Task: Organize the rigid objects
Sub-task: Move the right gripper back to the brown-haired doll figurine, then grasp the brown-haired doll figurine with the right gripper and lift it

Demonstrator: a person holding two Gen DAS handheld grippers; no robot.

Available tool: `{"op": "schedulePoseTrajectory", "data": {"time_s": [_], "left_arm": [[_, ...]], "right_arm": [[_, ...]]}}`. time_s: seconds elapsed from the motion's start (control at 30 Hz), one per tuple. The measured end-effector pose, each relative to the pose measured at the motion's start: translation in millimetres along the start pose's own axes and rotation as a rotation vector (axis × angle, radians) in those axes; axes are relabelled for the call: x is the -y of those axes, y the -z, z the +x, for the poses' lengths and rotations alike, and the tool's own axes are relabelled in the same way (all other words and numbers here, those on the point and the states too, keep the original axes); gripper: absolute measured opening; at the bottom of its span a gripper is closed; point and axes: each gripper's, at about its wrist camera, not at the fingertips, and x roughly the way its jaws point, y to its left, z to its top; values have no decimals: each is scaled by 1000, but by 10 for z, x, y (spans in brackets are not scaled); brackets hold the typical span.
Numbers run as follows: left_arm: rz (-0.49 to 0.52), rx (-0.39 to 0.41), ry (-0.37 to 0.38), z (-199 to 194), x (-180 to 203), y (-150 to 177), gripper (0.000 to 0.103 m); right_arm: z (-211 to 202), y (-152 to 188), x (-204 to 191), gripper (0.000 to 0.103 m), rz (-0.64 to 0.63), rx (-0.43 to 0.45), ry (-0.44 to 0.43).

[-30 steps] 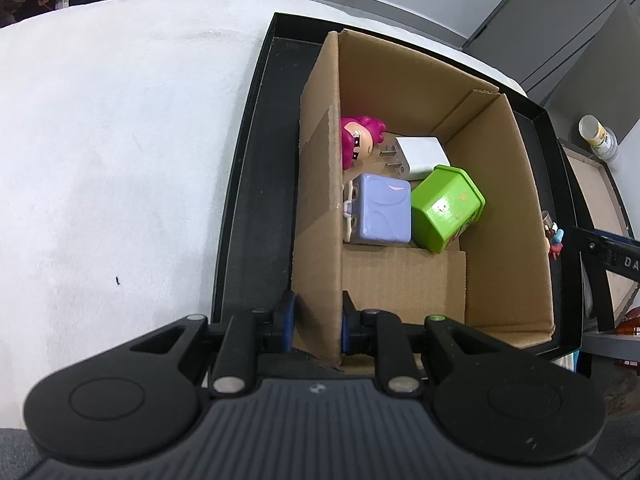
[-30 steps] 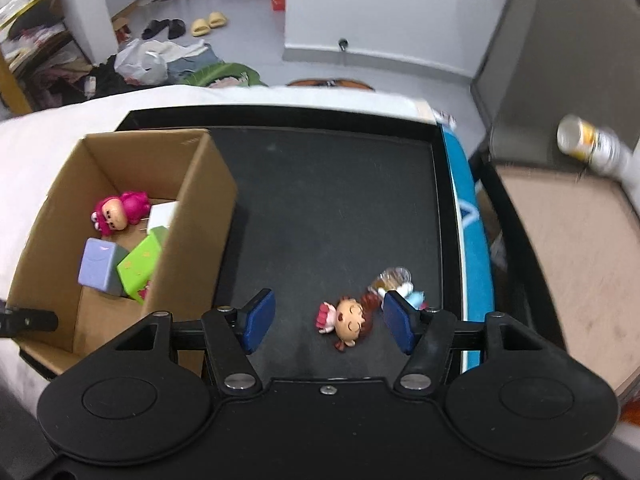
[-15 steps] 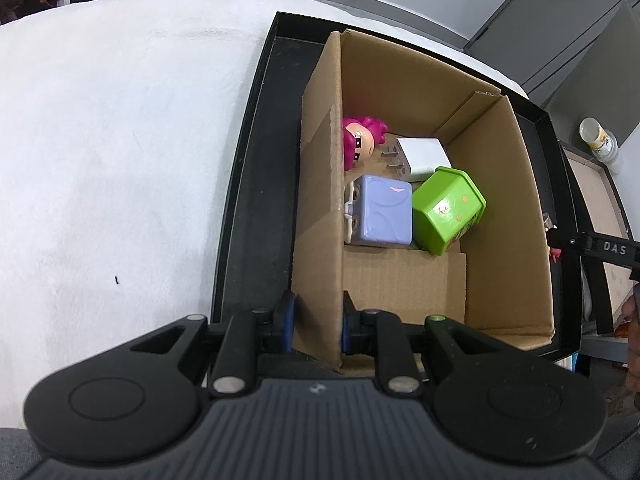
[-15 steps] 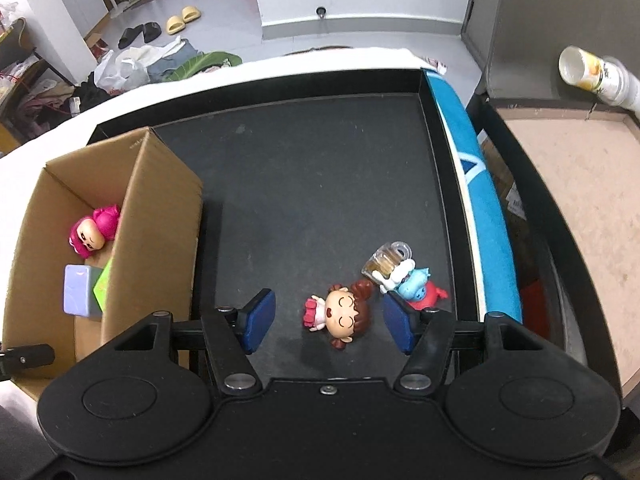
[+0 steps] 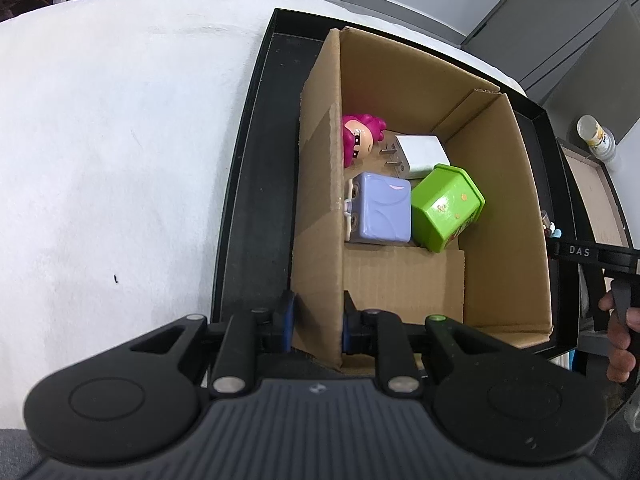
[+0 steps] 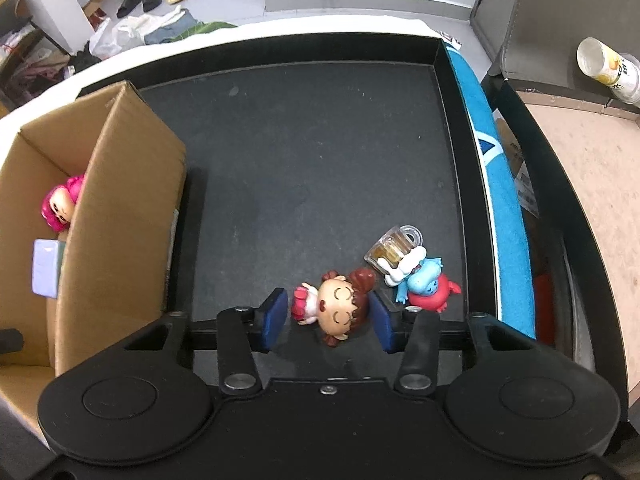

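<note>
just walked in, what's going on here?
A person with two handheld grippers is sorting toys into a cardboard box. The left gripper is clamped on the box's side wall. The right gripper is open around a brown-haired doll lying on the black tray, not yet gripping it. Beside the doll lies a blue figure with a beer mug. Already boxed: a pink-haired doll, white charger, purple cube and green cube.

Black tray (image 6: 320,52) on white table (image 5: 120,120).
</note>
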Motion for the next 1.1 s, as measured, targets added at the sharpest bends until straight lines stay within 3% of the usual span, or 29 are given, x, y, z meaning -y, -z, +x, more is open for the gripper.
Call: {"op": "schedulePoseTrajectory", "data": {"time_s": [0.3, 1.1], "left_arm": [[4, 4, 0, 2, 9, 18, 21], [37, 20, -2, -81, 17, 43, 18]], "right_arm": [[-89, 38, -104, 42, -16, 3, -1], [-884, 68, -400, 42, -56, 174, -59]]}}
